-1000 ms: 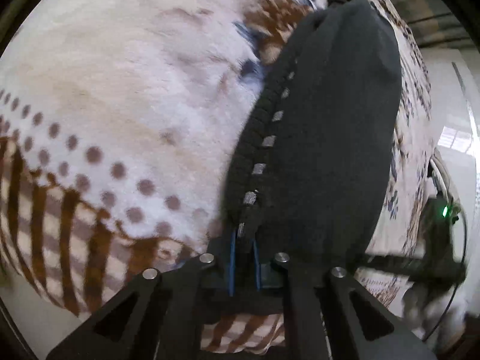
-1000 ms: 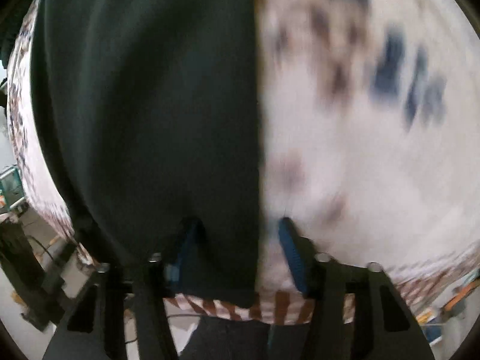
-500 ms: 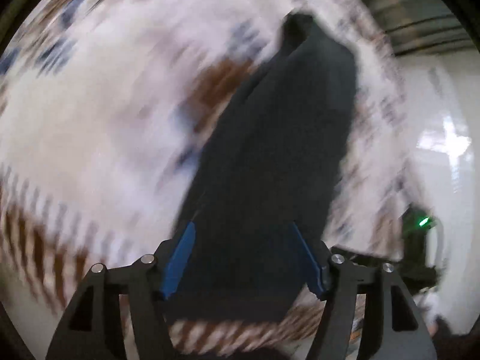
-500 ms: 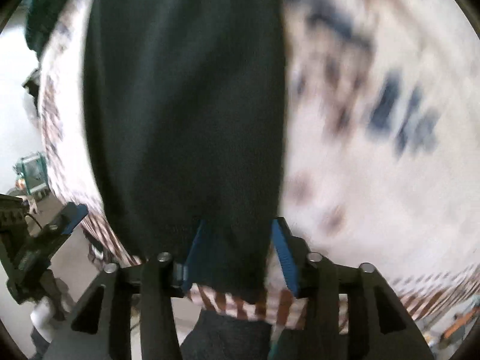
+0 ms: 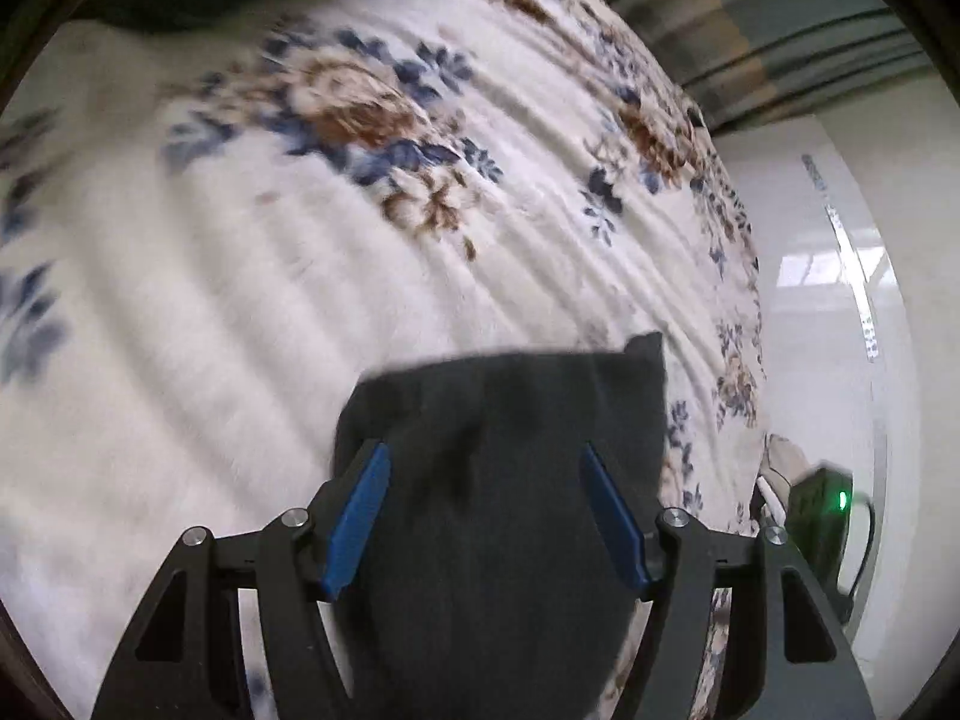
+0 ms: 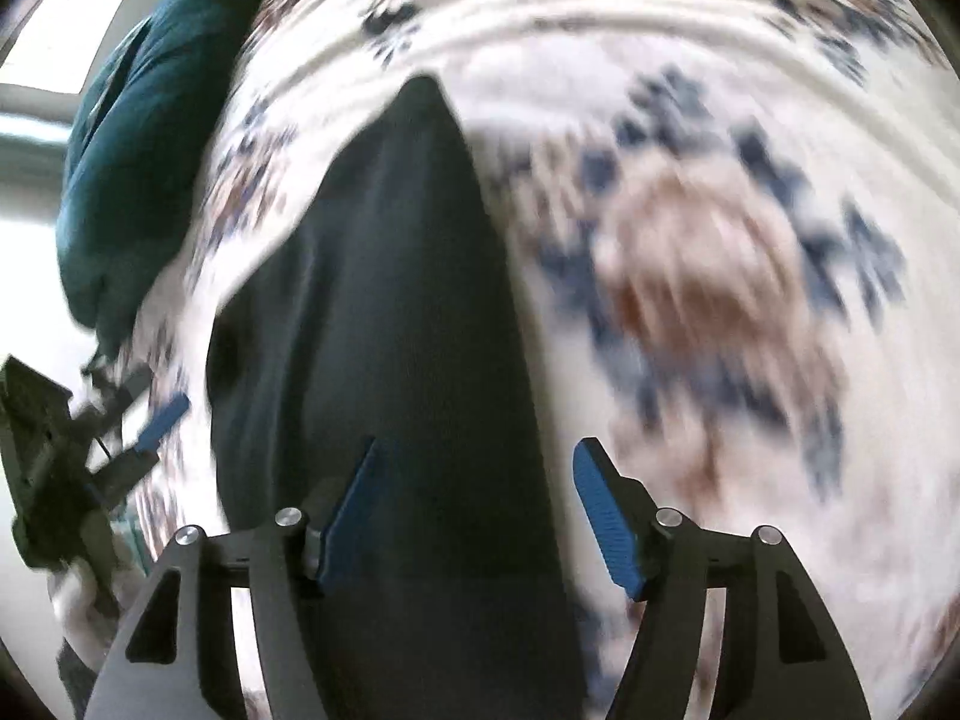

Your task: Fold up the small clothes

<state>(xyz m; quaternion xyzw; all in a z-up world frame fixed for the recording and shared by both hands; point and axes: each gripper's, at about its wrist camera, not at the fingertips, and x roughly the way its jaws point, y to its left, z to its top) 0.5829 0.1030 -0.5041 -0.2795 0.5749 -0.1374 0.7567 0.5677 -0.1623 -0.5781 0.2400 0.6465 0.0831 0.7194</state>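
The dark garment point(image 5: 510, 420) is plain charcoal cloth, lying flat on a white blanket point(image 5: 240, 330) printed with blue and brown flowers. In the left wrist view its far edge runs almost straight across, ending in a small raised corner at the right; in the right wrist view point(image 6: 390, 300) it stretches away as a long strip narrowing to a point, blurred at the edges. The cloth fills the space under and between the fingers of the left gripper point(image 5: 486, 504), whose blue pads stand spread and clear of it, having just opened and then eased in a little. The right gripper point(image 6: 474, 504) is spread too, its jaws just widened; the garment lies under its left finger, while the right finger is over bare blanket. Both grippers point steeply down at the bed. A teal bundle point(image 6: 138, 150) sits at the blanket's far left edge, well apart from the garment
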